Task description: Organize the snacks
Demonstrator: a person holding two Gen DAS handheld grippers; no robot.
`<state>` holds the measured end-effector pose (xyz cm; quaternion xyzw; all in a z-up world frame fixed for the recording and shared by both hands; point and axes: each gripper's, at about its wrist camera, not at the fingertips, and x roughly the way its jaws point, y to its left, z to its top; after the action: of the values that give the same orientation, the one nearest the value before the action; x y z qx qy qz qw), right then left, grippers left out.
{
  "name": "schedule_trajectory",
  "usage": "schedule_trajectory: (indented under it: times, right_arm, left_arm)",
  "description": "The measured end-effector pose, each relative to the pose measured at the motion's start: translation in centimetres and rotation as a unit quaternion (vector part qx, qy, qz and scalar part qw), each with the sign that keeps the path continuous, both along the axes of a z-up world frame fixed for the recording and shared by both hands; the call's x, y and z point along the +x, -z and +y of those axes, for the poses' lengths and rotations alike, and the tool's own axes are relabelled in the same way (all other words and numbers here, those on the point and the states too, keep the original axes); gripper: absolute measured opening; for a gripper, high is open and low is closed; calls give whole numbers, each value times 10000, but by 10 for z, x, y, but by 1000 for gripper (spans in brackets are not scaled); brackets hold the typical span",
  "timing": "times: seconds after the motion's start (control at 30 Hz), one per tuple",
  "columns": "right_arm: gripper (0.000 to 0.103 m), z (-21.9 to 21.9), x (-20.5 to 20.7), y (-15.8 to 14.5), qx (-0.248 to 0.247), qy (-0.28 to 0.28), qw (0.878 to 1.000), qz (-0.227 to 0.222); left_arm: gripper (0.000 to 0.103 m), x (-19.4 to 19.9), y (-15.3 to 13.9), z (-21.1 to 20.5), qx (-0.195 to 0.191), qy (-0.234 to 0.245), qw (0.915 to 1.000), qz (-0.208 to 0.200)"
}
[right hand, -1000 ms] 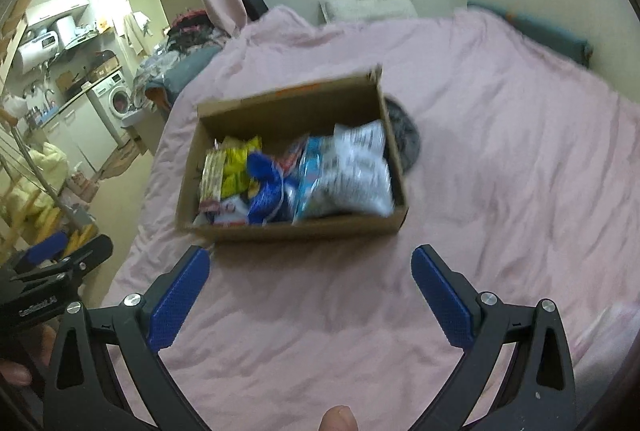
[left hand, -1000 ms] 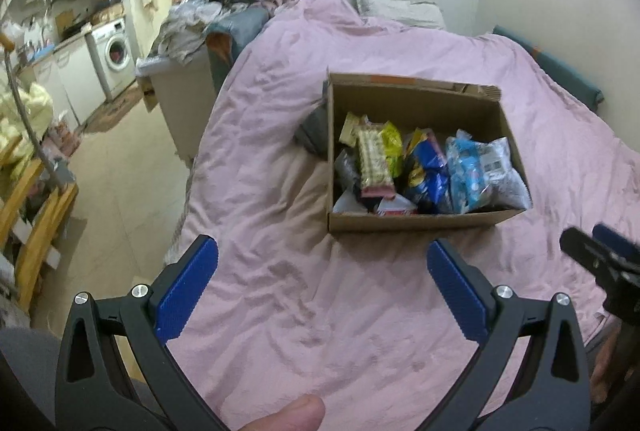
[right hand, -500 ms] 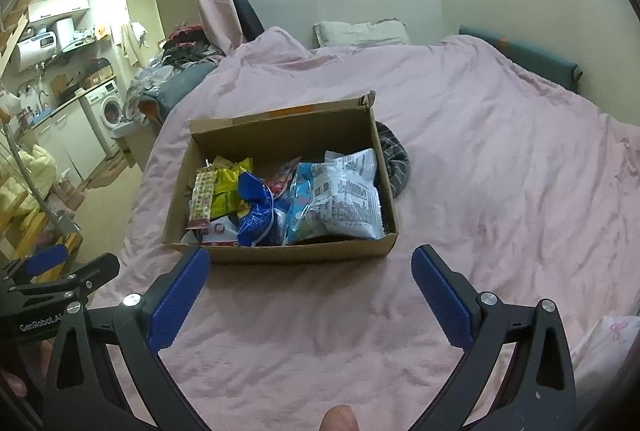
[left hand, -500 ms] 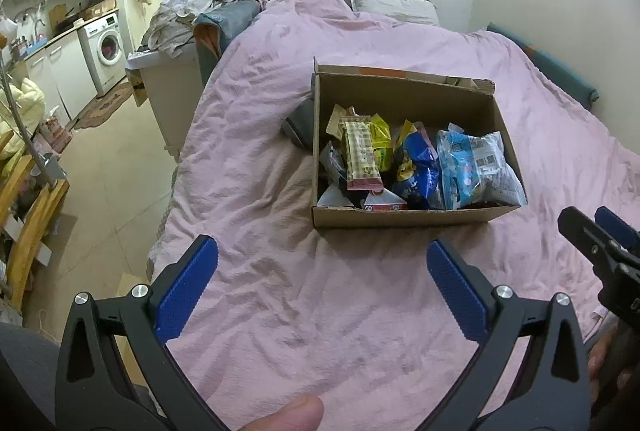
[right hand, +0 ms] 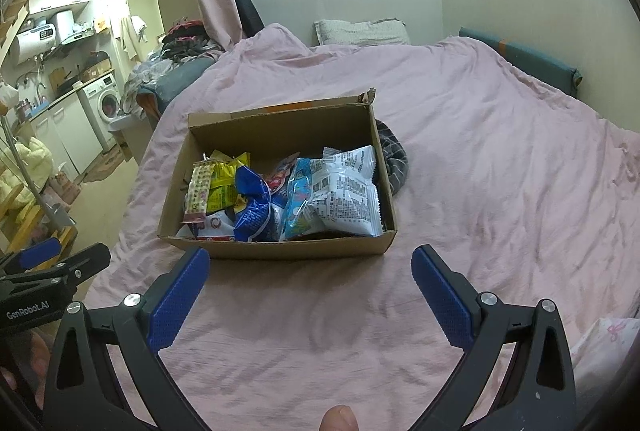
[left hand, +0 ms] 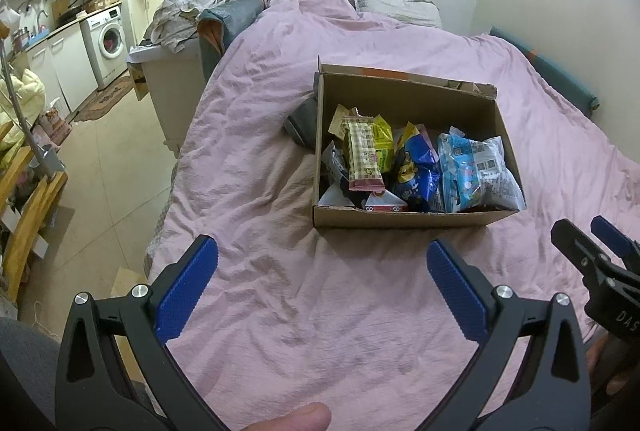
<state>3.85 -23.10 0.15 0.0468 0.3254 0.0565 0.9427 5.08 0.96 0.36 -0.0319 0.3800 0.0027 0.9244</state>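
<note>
An open cardboard box (left hand: 400, 219) (right hand: 280, 251) sits on a pink bedspread (left hand: 304, 311) (right hand: 500, 171). Inside lie several snack packs: a checked beige bar (left hand: 362, 159) (right hand: 199, 191), a yellow pack (left hand: 382, 145) (right hand: 224, 183), a blue bag (left hand: 416, 171) (right hand: 252, 207) and a white-and-light-blue bag (left hand: 476, 171) (right hand: 344, 191). My left gripper (left hand: 322, 287) stands open over the bedspread, short of the box's near wall, holding nothing. My right gripper (right hand: 310, 287) is open too, just before the box's front wall, empty.
A dark striped cloth (right hand: 394, 159) (left hand: 302, 119) lies against the box's far side. A pillow (right hand: 360, 31) lies at the bed's head by the wall. Left of the bed are a clothes-piled cabinet (left hand: 176, 71), tiled floor and a washing machine (left hand: 108, 39).
Both views have tilted up and drawn slightly back, so the box sits lower and nearer the fingertips. Both grippers stay open and empty; the snacks have not moved.
</note>
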Motion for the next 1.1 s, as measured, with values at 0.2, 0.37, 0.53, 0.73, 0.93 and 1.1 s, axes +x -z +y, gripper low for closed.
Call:
schedule_trajectory:
  times: [0.2, 0.37, 0.53, 0.73, 0.93, 1.1]
  right_arm:
    - [103, -1, 1, 1, 20, 24, 10000, 5]
    - [103, -2, 1, 2, 25, 43, 10000, 16]
    - [103, -2, 1, 2, 25, 40, 10000, 12]
    - [103, -4, 1, 1, 19, 50, 10000, -13]
    - [103, -7, 1, 1, 62, 85, 9999, -17]
    - [103, -11, 1, 1, 185, 153, 9997, 23]
  left_arm:
    - [103, 0, 0, 0, -12, -5, 10000, 4]
    - [103, 0, 0, 0, -16, -3, 10000, 12]
    - [103, 0, -1, 1, -24, -11, 10000, 6]
    - [103, 0, -1, 1, -30, -2, 10000, 11]
    - [103, 1, -1, -1, -21, -47, 10000, -4]
    - [103, 1, -3, -2, 74, -62, 9999, -82]
